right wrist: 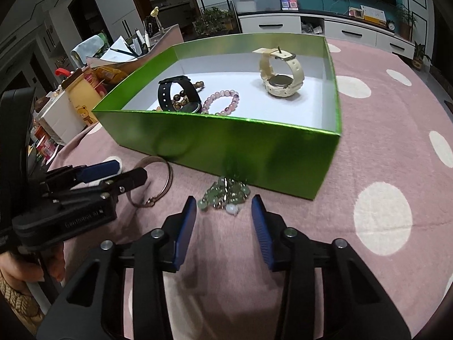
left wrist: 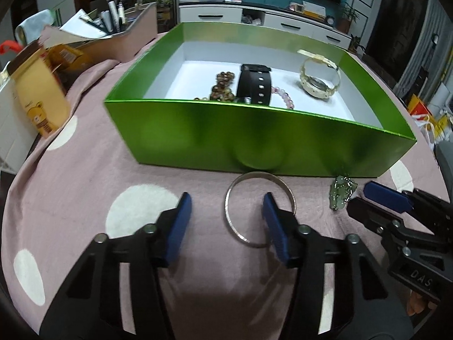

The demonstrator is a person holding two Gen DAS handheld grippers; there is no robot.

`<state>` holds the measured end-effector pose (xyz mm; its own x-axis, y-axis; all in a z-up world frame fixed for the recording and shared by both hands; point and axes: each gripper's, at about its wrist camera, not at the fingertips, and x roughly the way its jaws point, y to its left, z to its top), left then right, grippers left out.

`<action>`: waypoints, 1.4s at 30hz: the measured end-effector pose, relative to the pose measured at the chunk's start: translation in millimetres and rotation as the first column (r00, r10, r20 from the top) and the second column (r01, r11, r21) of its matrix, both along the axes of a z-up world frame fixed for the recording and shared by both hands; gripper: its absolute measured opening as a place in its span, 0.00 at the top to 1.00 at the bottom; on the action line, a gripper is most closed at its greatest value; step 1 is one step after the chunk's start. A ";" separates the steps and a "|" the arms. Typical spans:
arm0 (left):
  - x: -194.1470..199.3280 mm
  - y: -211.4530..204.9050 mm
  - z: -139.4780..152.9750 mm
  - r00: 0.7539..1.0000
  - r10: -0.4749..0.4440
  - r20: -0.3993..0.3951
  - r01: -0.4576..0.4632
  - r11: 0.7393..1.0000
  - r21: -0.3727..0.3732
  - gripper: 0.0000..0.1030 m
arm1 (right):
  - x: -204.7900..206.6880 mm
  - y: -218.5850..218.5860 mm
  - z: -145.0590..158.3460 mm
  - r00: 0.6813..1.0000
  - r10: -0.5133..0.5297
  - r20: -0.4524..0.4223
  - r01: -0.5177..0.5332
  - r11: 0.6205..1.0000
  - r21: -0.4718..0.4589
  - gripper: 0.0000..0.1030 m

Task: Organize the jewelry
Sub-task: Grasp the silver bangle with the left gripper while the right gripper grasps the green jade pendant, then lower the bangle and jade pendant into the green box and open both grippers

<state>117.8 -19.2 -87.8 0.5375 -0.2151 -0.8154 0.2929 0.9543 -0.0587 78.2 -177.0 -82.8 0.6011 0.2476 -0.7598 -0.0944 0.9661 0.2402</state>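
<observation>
A green box (left wrist: 254,138) (right wrist: 226,144) stands on the pink dotted cloth. Inside lie a cream watch (left wrist: 320,79) (right wrist: 280,76), a black watch (left wrist: 254,85) (right wrist: 178,93), a pink bead bracelet (right wrist: 223,102) and brown beads (left wrist: 223,85). A silver bangle (left wrist: 235,223) (right wrist: 167,181) lies in front of the box. My left gripper (left wrist: 226,206) (right wrist: 121,171) is open, its right finger over the bangle. A green bead bracelet (left wrist: 341,192) (right wrist: 226,194) lies beside the box. My right gripper (right wrist: 223,206) (left wrist: 359,198) is open just before it.
A pink tray with pens (left wrist: 119,25) (right wrist: 141,45), snack boxes and a yellow bear carton (left wrist: 39,96) (right wrist: 82,102) crowd the table's left side. White drawers (left wrist: 283,22) stand behind. The cloth to the right of the box (right wrist: 382,141) is bare.
</observation>
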 end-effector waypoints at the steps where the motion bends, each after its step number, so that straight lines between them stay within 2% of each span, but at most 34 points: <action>1: 1.0 -2.4 -1.9 1.000 -0.009 -0.001 0.009 1.000 0.005 0.57 | 2.3 1.6 -1.0 1.000 0.002 -0.001 -0.002 1.000 -0.005 0.64; 4: 1.1 -6.0 -3.0 0.999 -0.031 0.020 0.030 0.999 0.018 0.61 | 7.3 5.3 -3.7 1.000 0.007 0.002 -0.007 1.000 -0.020 0.67; 9: -0.3 -10.6 -4.3 0.998 -0.055 0.041 0.055 0.998 0.019 0.87 | 10.5 9.2 -4.8 1.000 0.016 0.013 -0.016 0.998 -0.059 0.78; 10: 0.0 -10.1 -4.3 0.998 -0.054 0.040 0.054 0.998 0.011 0.89 | 10.0 10.3 -4.2 1.000 0.022 0.016 -0.021 0.997 -0.068 0.80; 12: 0.9 -8.4 -4.6 0.998 -0.052 0.033 0.052 0.999 -0.003 0.96 | 8.8 11.6 -3.4 0.999 0.037 0.020 -0.035 0.997 -0.071 0.91; 18: -5.1 -3.1 -4.4 0.999 -0.051 0.012 0.051 0.997 -0.054 0.97 | 0.7 11.4 -1.1 0.998 0.052 0.029 -0.050 0.997 -0.061 0.92; 22: -12.5 3.7 -0.3 0.999 -0.039 0.008 0.039 0.996 -0.081 0.97 | -14.3 5.2 12.8 0.997 0.042 0.072 -0.038 0.998 -0.051 0.92; 33: -44.9 23.3 30.8 0.999 -0.004 0.052 0.012 0.990 -0.143 0.97 | -54.5 -11.0 49.1 0.986 0.017 0.166 -0.015 1.000 -0.017 0.92; 42: -67.6 33.6 60.0 0.995 0.028 0.098 -0.012 0.987 -0.159 0.97 | -73.7 -16.8 69.2 0.976 0.005 0.217 -0.007 1.000 0.008 0.92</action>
<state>50.2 14.4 -27.9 0.6201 -0.3254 -0.7139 0.2858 0.9411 -0.1808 4.5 -193.8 -13.6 0.7499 0.2579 -0.6092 -0.1511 0.9633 0.2218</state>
